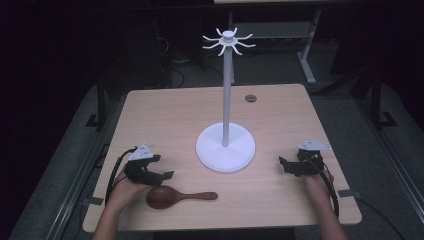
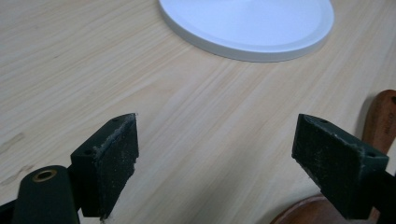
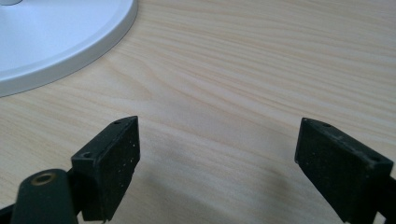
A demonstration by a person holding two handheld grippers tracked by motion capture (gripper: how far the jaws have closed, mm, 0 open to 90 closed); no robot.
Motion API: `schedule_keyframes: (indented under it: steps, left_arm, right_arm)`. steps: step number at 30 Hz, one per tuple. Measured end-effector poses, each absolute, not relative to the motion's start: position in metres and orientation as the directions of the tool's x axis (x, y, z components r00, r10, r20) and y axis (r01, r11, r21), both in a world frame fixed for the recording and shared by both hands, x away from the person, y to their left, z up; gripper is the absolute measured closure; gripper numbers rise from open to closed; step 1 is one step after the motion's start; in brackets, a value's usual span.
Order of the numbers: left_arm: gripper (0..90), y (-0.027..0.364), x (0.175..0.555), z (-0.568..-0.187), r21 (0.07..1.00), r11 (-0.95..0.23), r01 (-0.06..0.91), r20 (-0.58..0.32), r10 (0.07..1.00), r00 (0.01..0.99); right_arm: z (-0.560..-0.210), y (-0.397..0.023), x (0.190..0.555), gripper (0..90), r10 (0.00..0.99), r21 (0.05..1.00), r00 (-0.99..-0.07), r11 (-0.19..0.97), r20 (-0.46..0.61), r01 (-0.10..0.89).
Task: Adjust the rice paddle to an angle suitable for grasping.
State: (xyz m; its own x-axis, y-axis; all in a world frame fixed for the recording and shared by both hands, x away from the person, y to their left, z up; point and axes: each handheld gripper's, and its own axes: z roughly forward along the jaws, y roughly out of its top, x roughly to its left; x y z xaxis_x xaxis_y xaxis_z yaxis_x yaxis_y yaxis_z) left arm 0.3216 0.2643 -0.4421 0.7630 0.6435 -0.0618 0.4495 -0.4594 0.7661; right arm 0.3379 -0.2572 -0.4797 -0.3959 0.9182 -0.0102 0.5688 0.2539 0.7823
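A dark brown wooden spoon (image 1: 172,196) lies flat near the table's front edge, bowl to the left, handle pointing right. My left gripper (image 1: 162,167) rests open just behind the spoon's bowl, nothing between its jaws; in the left gripper view the spoon (image 2: 380,119) shows beside the right jaw. A white stand (image 1: 226,145) with a round base, a tall pole and a ring of hooks on top rises mid-table; its base (image 2: 252,23) lies ahead of the left gripper (image 2: 215,154). At the right, my right gripper (image 1: 287,165) sits open and empty, aimed toward the base (image 3: 51,42).
The light wooden table (image 1: 175,115) has a small round grommet (image 1: 251,98) near its far edge. Bare wood lies ahead of the right gripper (image 3: 217,158). Dark floor, cables and another table's legs surround the table.
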Motion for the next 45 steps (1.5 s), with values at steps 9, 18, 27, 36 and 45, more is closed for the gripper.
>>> schedule_keyframes:
  steps: [9,18,27,36,45]
  left_arm:
    - [14.2,0.251,0.319,-0.44,0.768,-0.469,0.435,-0.075,0.609,0.789]
    - [14.2,0.228,0.314,-0.437,0.754,-0.505,0.419,-0.07,0.572,0.817]
    - [18.6,0.21,0.308,-0.435,0.749,-0.529,0.4,-0.079,0.529,0.845]
    - [27.5,0.186,0.3,-0.433,0.737,-0.544,0.401,-0.136,0.462,0.877]
    - [51.1,0.174,0.294,-0.43,0.744,-0.546,0.385,-0.149,0.426,0.892]
  right_arm:
    - [-0.48,-0.257,0.338,13.5,0.918,0.782,-0.396,0.255,-0.012,0.569]
    - [-0.48,-0.257,0.338,13.5,0.919,0.784,-0.394,0.252,-0.011,0.567]
    - [-0.48,-0.257,0.338,13.5,0.92,0.786,-0.393,0.251,-0.012,0.565]
    - [-0.48,-0.257,0.338,13.5,0.919,0.786,-0.393,0.251,-0.012,0.565]
    - [-0.48,-0.257,0.338,13.5,0.919,0.786,-0.393,0.252,-0.013,0.564]
